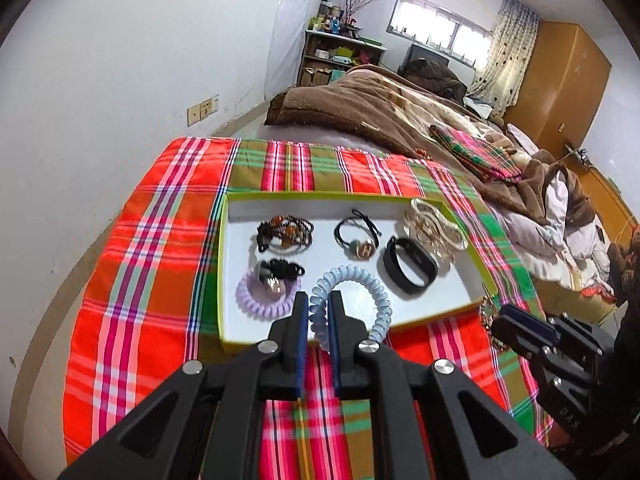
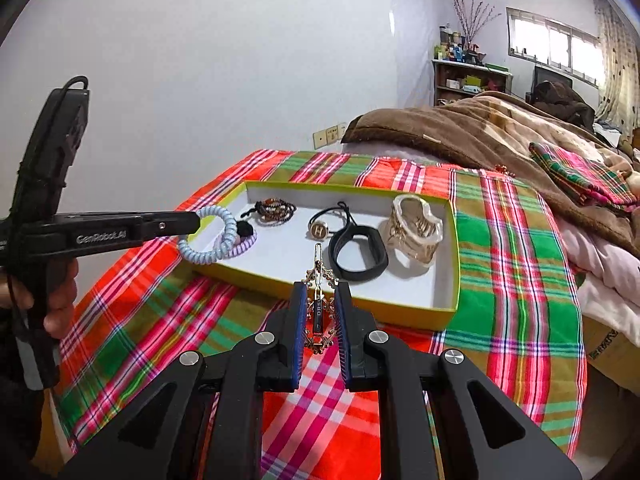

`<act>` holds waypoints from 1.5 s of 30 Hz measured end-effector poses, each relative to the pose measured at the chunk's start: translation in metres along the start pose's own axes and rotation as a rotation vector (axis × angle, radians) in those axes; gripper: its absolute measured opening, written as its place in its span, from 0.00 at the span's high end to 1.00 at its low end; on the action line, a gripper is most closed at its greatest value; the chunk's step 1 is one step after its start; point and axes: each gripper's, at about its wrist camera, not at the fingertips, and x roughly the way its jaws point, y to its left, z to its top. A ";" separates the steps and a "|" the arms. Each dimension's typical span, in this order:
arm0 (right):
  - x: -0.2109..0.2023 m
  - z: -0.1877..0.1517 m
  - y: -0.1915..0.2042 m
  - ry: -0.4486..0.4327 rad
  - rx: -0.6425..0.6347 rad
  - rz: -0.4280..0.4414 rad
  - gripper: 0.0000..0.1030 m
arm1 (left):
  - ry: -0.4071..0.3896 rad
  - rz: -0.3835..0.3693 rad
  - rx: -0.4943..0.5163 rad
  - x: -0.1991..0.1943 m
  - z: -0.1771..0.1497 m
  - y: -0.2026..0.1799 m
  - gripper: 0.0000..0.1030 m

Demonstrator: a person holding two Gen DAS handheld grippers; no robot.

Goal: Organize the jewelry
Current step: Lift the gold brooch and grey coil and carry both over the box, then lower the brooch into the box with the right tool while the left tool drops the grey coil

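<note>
While both tools carry a piece toward the tray [image 1: 464, 276], each should go to bare white floor, clear of what already lies there. The left gripper [image 1: 319, 300] is clamped tight on the pale blue coil hair tie [image 1: 352, 304], which hangs over the tray's near edge beside the lilac coil tie [image 1: 260, 300]. The right gripper [image 2: 320, 296] pinches a gold ornament [image 2: 319, 304] just short of the tray's front wall; lower it gently near the black band [image 2: 358, 254], then release.

Woven plaid cloth [image 1: 132, 280], matt cardboard tray [image 1: 240, 332] (white inside), fuzzy blanket [image 1: 360, 92]
</note>
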 end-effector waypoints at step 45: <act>0.095 0.024 0.015 0.136 -0.032 0.053 0.86 | 0.113 -0.003 -0.026 0.104 0.039 0.013 0.90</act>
